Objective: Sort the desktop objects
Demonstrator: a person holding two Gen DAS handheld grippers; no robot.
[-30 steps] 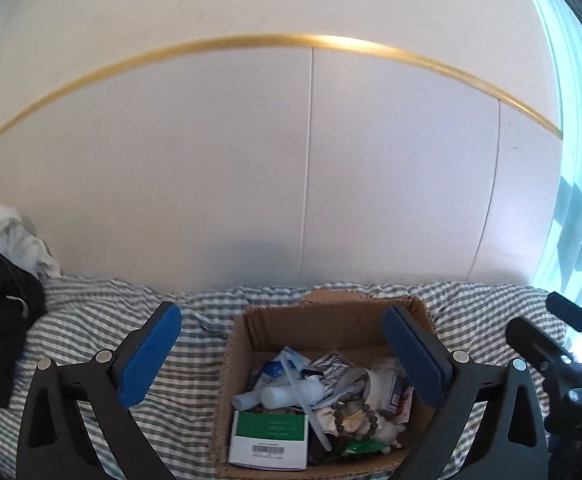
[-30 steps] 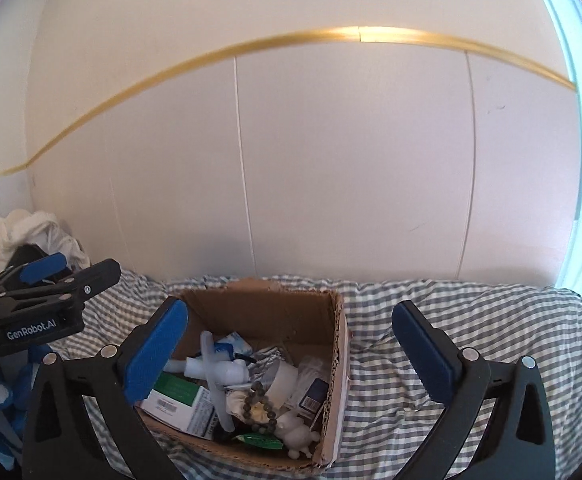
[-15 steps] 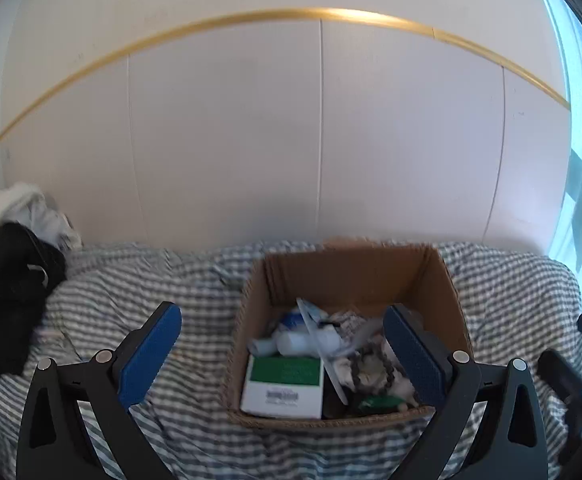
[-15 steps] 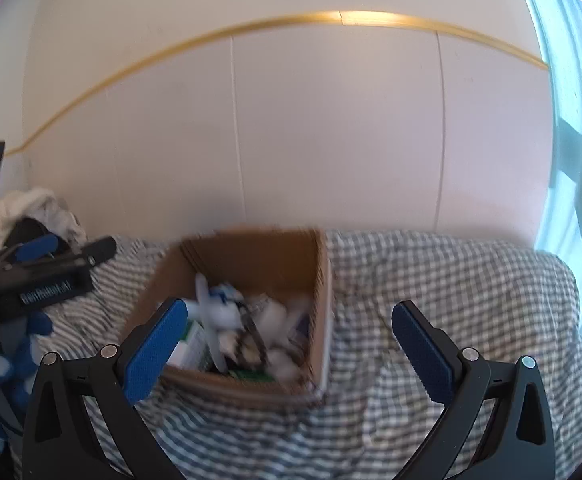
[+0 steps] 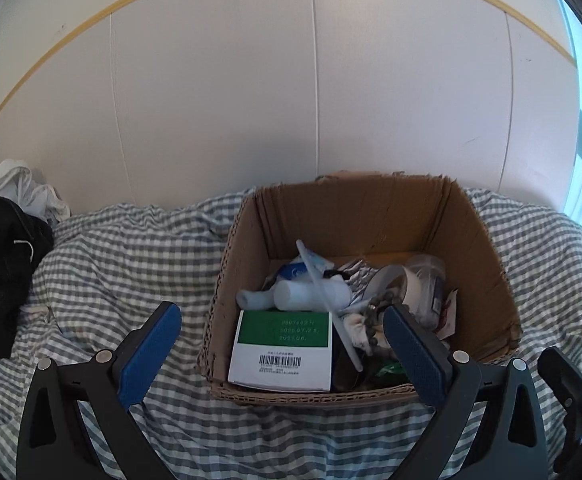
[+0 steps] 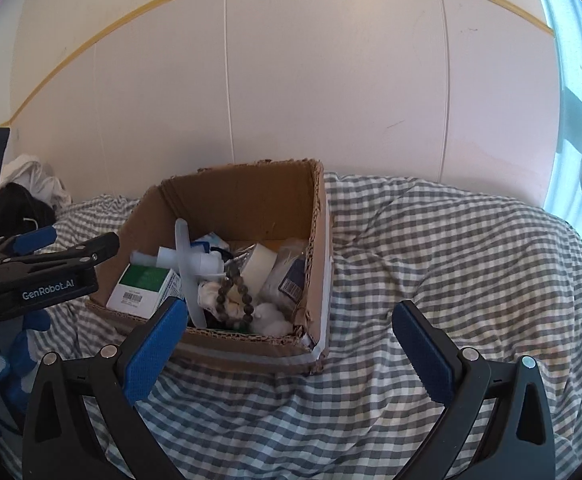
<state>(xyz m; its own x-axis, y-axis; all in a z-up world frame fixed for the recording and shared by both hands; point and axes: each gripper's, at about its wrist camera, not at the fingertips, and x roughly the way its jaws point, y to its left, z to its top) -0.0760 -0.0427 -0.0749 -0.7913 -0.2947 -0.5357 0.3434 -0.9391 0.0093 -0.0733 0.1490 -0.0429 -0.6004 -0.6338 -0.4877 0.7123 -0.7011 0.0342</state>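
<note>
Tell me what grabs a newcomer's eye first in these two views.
A torn cardboard box crammed with clutter sits mid-frame on a grey checked cloth, a green-and-white carton at its near left corner. Both blue-padded tools, left tool and right tool, hang open and empty before it.

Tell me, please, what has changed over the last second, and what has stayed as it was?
Both cameras have shifted: the cardboard box now sits higher in both views, more of the checked cloth showing in front. Nothing was gripped or released. The left gripper and right gripper stay open and empty, and the green-and-white carton, white bottle and bead bracelet lie in the box as before.
</note>
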